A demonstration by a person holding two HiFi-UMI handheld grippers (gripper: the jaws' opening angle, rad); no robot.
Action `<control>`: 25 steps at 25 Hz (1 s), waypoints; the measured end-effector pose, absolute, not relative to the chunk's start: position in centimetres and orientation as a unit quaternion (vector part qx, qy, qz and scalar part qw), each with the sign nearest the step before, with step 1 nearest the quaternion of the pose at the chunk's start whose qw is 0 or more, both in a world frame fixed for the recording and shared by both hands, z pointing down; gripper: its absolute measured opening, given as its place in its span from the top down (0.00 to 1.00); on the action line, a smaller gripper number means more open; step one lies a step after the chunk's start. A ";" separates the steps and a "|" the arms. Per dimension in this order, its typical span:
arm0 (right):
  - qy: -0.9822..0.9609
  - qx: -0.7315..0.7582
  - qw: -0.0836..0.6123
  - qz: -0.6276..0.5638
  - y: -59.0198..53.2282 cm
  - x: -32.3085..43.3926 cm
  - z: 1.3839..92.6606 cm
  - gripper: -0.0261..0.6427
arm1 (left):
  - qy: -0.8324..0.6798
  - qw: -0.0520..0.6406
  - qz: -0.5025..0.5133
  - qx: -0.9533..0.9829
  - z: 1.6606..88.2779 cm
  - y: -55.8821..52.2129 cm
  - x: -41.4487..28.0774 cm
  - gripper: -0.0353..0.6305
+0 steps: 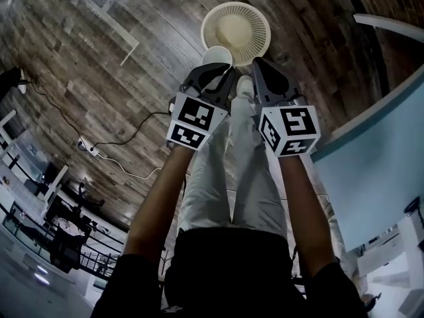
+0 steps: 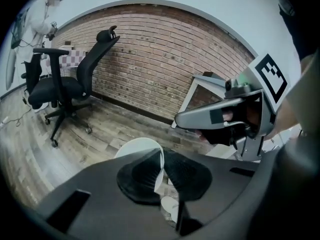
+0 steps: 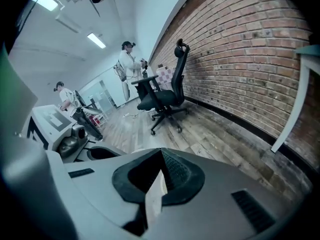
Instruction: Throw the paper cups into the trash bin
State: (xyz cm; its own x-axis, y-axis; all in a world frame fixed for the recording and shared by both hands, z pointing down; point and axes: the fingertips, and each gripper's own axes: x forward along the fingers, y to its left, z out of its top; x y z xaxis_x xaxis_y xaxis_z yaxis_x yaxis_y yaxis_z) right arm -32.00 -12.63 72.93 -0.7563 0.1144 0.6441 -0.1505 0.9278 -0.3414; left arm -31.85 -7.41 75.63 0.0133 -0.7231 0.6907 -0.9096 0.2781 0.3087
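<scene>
A cream mesh trash bin (image 1: 236, 30) stands on the wooden floor just ahead of both grippers. My left gripper (image 1: 222, 71) is shut on the wall of a white paper cup (image 1: 216, 56), whose open mouth shows near the bin's rim. From the left gripper view the cup (image 2: 139, 147) sits beyond the jaws with its wall pinched between the pads (image 2: 162, 166). My right gripper (image 1: 256, 67) hangs beside it, shut on a thin white paper cup wall (image 3: 154, 196) seen edge on between the pads. The rest of that cup is hidden.
A black office chair (image 2: 65, 84) (image 3: 161, 96) stands by the brick wall (image 3: 250, 59). A pale blue and white table (image 1: 371, 164) lies to the right, and a cable with a power strip (image 1: 89, 148) crosses the floor on the left. Two people (image 3: 129, 64) stand far off.
</scene>
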 end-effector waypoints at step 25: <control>-0.889 0.069 0.384 0.238 -16.4 -29.7 91.0 0.96 | -0.695 0.435 0.143 0.554 96.8 -8.7 -32.1 0.91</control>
